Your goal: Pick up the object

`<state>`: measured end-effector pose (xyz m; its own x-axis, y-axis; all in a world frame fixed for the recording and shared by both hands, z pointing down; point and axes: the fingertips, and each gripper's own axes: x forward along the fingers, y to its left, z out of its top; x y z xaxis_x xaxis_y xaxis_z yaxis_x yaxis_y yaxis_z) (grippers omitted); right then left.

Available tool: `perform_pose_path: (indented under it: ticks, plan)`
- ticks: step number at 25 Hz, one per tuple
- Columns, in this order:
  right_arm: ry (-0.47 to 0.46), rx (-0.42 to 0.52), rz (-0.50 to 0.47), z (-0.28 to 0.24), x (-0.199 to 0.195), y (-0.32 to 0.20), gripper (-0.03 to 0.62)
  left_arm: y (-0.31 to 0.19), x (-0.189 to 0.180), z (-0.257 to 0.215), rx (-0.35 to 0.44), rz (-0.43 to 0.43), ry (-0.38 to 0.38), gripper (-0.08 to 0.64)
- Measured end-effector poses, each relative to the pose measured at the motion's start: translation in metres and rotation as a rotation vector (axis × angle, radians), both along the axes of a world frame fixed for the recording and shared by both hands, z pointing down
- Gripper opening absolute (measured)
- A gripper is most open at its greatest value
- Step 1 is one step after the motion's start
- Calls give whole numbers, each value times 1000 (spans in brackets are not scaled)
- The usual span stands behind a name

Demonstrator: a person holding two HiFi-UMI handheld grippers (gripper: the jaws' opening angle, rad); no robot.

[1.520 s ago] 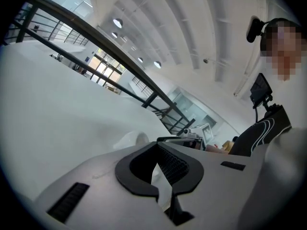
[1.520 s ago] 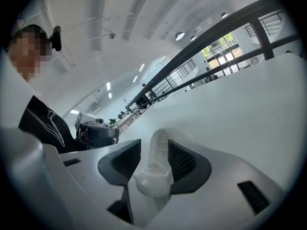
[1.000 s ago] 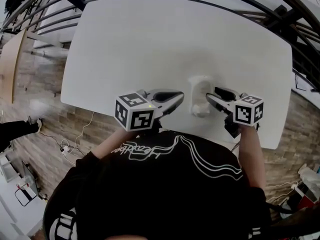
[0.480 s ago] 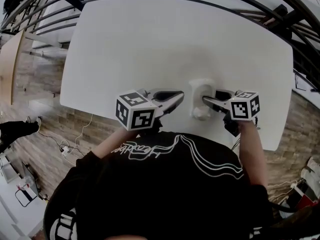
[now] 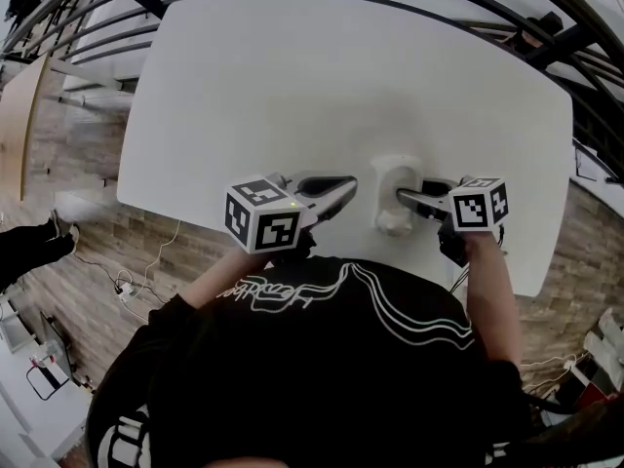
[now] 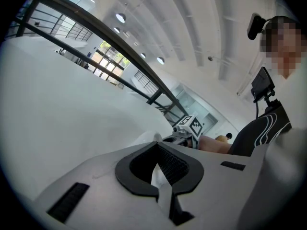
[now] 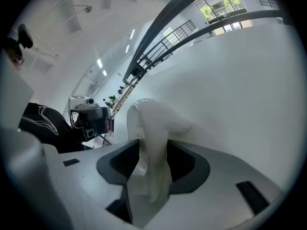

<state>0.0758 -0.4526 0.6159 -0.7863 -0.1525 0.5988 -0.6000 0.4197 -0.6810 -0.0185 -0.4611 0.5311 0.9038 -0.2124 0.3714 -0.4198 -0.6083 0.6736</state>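
Note:
A small white curved object stands on the white table close to its near edge. My right gripper reaches it from the right. In the right gripper view the object sits upright between the dark pads, and the right gripper is shut on it. My left gripper lies just left of the object, a short gap away, shut with nothing in it. In the left gripper view the left gripper points at the object, with the right gripper's marker cube behind it.
The table's near edge runs just under both grippers. Dark railings curve round the table's far side. Wooden floor with cables lies to the left, and a person's foot shows there.
My right gripper slid left up to the white object and its jaws came together on it. The left gripper has stayed where it was.

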Motion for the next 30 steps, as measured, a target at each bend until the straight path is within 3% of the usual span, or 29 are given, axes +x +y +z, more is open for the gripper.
perform_pose_path:
  ticks: [15,30]
  plan:
    - [-31,43,85,-9,2,0,156,5,-4,-6,-4,-26,8,8]
    - [-38,137,194,-31,6,17,127,47,-12,-27,31,-80,-2,8]
